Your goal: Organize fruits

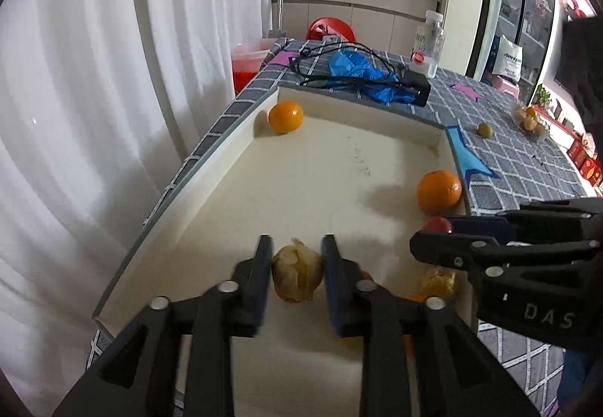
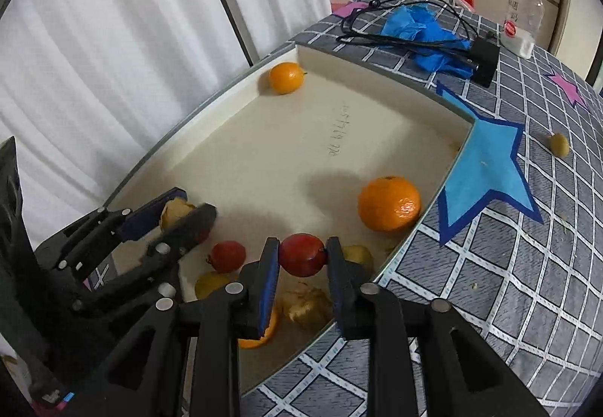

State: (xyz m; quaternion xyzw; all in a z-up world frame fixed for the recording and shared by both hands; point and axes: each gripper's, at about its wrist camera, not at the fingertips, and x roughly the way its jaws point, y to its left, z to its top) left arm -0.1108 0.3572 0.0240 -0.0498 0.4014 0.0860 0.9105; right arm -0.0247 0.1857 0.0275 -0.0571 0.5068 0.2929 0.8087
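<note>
A shallow cream tray (image 1: 301,183) (image 2: 264,153) lies on the checked tablecloth. My left gripper (image 1: 297,255) is shut on a papery husked fruit (image 1: 297,272) above the tray's near end; it also shows in the right wrist view (image 2: 181,215). My right gripper (image 2: 303,253) is shut on a small red fruit (image 2: 303,255), seen in the left wrist view (image 1: 437,225) at the tray's right edge. In the tray lie a large orange (image 2: 389,204) (image 1: 439,190), a smaller orange (image 2: 286,77) (image 1: 285,116) in the far corner, another red fruit (image 2: 228,256), yellow fruits and a husked fruit (image 2: 305,305).
A small green-yellow fruit (image 2: 558,144) (image 1: 484,129) lies on the cloth right of the tray. A clear dish of fruit (image 1: 529,121) stands farther right. Beyond the tray are a blue bag (image 2: 422,28), black cables with an adapter (image 2: 484,59) and a plastic bottle (image 2: 524,17). White curtains hang left.
</note>
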